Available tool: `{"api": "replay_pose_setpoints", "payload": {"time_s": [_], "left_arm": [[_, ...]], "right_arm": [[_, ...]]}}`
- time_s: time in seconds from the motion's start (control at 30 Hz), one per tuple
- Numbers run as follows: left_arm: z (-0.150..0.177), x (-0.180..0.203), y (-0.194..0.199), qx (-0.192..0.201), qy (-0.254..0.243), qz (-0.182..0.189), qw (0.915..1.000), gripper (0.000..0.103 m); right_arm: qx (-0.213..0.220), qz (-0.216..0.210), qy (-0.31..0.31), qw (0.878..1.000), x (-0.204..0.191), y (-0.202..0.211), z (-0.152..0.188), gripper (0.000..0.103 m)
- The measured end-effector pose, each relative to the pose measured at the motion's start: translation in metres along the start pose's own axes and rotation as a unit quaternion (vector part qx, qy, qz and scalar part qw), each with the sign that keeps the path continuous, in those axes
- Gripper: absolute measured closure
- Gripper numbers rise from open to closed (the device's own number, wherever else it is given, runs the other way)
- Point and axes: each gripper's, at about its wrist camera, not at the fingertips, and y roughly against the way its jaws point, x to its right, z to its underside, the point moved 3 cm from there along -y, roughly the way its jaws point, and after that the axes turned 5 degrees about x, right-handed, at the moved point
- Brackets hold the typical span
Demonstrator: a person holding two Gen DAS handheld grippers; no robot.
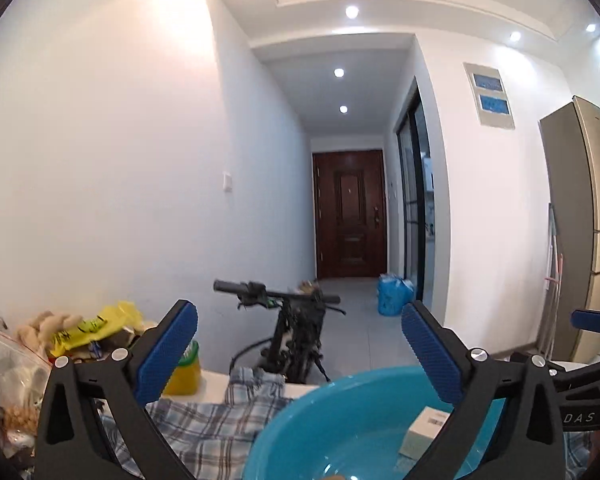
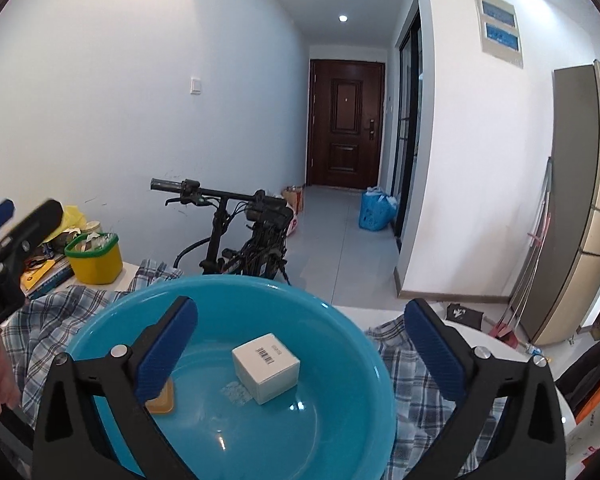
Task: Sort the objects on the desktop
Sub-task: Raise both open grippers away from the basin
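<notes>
Item: white box [image 2: 266, 368], centre frame, lying in blue basin [image 2: 340, 432]. Left gripper [image 1: 300, 354] and right gripper [image 2: 300, 350]: spread, empty. Risk: a descending finger likely clips the basin rim, tipping contents.

Basin [image 2: 228, 308] interior mostly free; white box [image 2: 266, 368] mid, yellow tub [image 2: 94, 258] far-left.

Turquoise basin [image 2: 228, 308], white box [image 2: 266, 362], plaid cloth [image 2: 44, 320]

Both wrist cams face down the hallway to the dark brown wooden door [image 1: 350, 216]. Left looks level, right tilts down, close over the round turquoise plastic basin [image 2: 228, 300]; both share basin and door.
</notes>
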Motion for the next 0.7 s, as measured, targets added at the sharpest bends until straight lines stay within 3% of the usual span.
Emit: {"api": "replay_pose_setpoints", "payload": {"time_s": [0.07, 0.37, 0.7], "left_arm": [[-0.003, 0.000, 0.001, 0.001, -0.001, 0.011, 0.9999, 0.000], [0.015, 0.002, -0.019, -0.090, 0.010, 0.029, 0.9954, 0.000], [0.018, 0.004, -0.021, -0.098, 0.007, 0.036, 0.9946, 0.000]], "right_arm": [[-0.005, 0.013, 0.018, 1.000, -0.003, -0.001, 0.000, 0.000], [-0.010, 0.015, 0.025, 1.000, -0.004, -0.002, 0.000, 0.000], [-0.014, 0.017, 0.013, 1.000, 0.001, -0.002, 0.000, 0.000]]}}
